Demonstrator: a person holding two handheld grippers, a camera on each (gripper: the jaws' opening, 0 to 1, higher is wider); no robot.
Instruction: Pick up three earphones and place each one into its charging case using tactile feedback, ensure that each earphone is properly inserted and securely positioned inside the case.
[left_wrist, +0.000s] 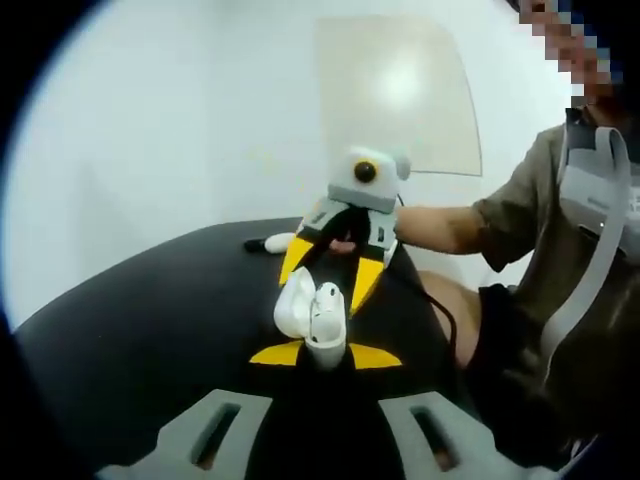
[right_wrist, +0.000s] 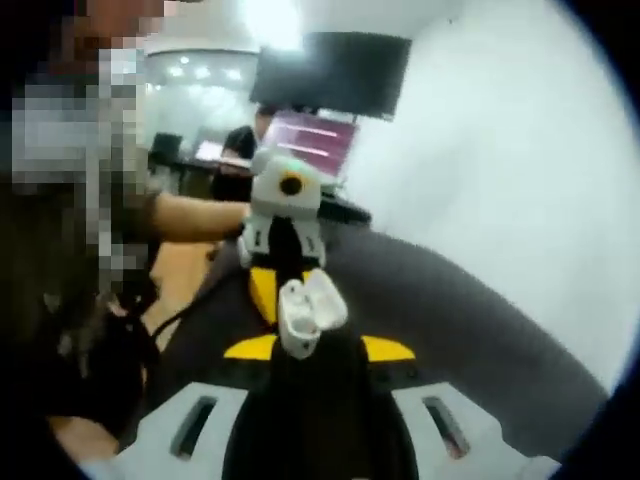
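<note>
A white charging case (left_wrist: 316, 312) with its lid flipped open stands upright between the yellow tips of my left gripper (left_wrist: 325, 356), which is shut on its base. My right gripper (left_wrist: 330, 272) faces it from the far side, fingers spread to either side of the case and open. In the right gripper view the same open case (right_wrist: 305, 312) sits just past my right gripper (right_wrist: 318, 349), whose tips stand wider than the case. Behind it is the left gripper's finger (right_wrist: 262, 290). I cannot tell whether an earphone sits inside the case.
A small white object (left_wrist: 277, 242) with a dark piece beside it lies farther back on the black table (left_wrist: 140, 330). A person sits at the right, forearm (left_wrist: 440, 226) reaching to the right gripper. A white wall stands behind.
</note>
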